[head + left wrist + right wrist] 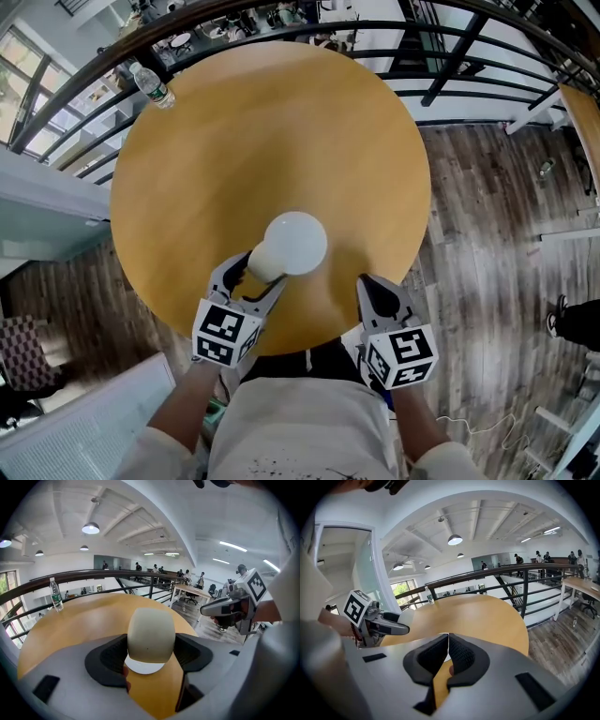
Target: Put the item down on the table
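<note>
Jaws of my left tool [251, 274] are pinching a white bulb-shaped item [294, 243] from both sides. In the left gripper view I am seeing the dark pads pressing against the flanks of the item [151, 634], with its rounded end pointing away from the left tool [150, 654]. From the head view, the item is sitting over the near part of the round wooden tabletop [272, 131], close to the edge nearest me, with its narrower end tucked between the jaws. I am not able to tell whether it is touching the tabletop [79, 618] or hanging just above it.

My right tool [373, 292] is hovering beside the left one, near the same edge and apart from the item. In the right gripper view its jaws are pressing together with nothing between them [448, 654].

A water bottle [150, 84] is standing upright at the far left rim of the tabletop [483, 613], well apart from both tools. A dark railing [309, 28] is curving behind it, and wooden floor [497, 234] is showing to the right.
</note>
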`<state>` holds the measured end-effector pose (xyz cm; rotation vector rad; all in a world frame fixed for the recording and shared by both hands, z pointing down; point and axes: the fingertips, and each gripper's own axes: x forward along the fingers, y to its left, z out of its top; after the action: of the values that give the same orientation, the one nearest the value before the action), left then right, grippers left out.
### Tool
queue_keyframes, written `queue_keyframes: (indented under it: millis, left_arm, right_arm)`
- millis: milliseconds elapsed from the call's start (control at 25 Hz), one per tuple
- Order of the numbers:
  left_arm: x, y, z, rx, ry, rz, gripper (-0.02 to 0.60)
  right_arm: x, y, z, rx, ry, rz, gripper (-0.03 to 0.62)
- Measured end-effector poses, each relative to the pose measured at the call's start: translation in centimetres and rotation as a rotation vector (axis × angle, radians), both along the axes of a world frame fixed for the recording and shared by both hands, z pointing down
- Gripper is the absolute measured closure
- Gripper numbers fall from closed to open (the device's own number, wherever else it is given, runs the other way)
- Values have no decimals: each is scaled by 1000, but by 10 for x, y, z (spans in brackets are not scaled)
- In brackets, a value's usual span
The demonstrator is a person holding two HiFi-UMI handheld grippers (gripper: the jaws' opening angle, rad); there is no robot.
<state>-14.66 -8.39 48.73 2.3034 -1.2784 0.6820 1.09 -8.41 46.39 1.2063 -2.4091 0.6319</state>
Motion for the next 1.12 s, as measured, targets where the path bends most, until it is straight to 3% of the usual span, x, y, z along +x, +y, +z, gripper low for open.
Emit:
queue_keyframes:
  millis: [1120]
  left_arm:
    - [40, -50, 126, -238, -318, 313, 261]
  right_arm:
    - [24, -11, 52, -114, -18, 73, 569]
